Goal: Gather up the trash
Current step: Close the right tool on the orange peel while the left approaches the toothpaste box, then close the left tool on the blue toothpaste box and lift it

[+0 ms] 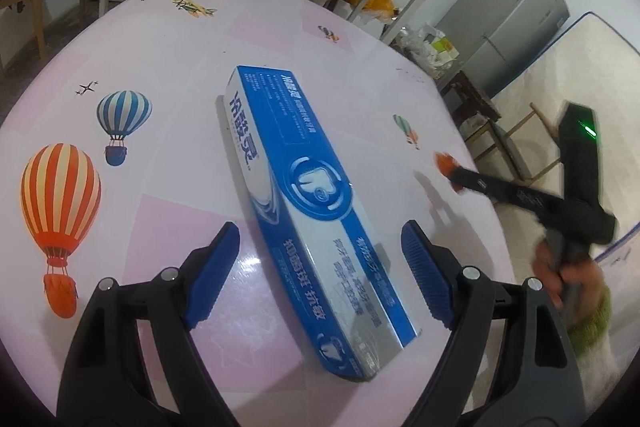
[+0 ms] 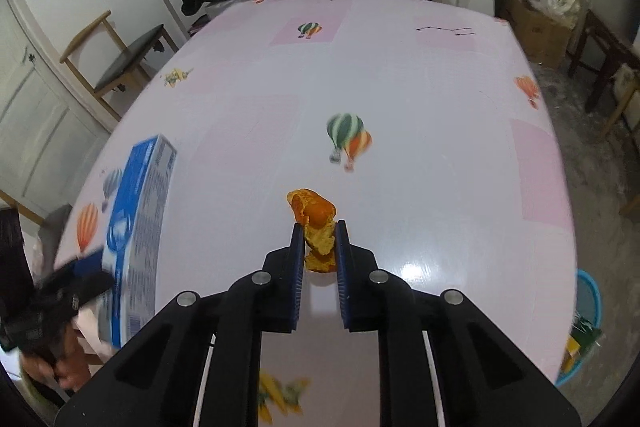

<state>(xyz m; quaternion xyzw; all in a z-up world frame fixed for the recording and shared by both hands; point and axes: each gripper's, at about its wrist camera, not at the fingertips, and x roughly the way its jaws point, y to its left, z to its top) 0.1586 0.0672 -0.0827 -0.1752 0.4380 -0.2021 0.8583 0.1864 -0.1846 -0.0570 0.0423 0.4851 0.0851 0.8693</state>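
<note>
While left fingers (image 1: 320, 281) straddle toothpaste box (image 1: 304, 195) unclamped, right fingers (image 2: 319, 247) pinch orange peel (image 2: 314, 227).

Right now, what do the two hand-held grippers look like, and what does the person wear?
Both grippers, left gripper and right gripper, have black plastic arms with silver rivets and ribbed blue pads. The right one carries a black housing with a green light. A fuzzy green sleeve cuff shows at the wrist.

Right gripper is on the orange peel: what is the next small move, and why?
Probably lift the right gripper off the table with the orange peel and carry it toward the blue bin at the table's edge. Its pads already pinch the peel. The left gripper is open around the toothpaste box.
</note>
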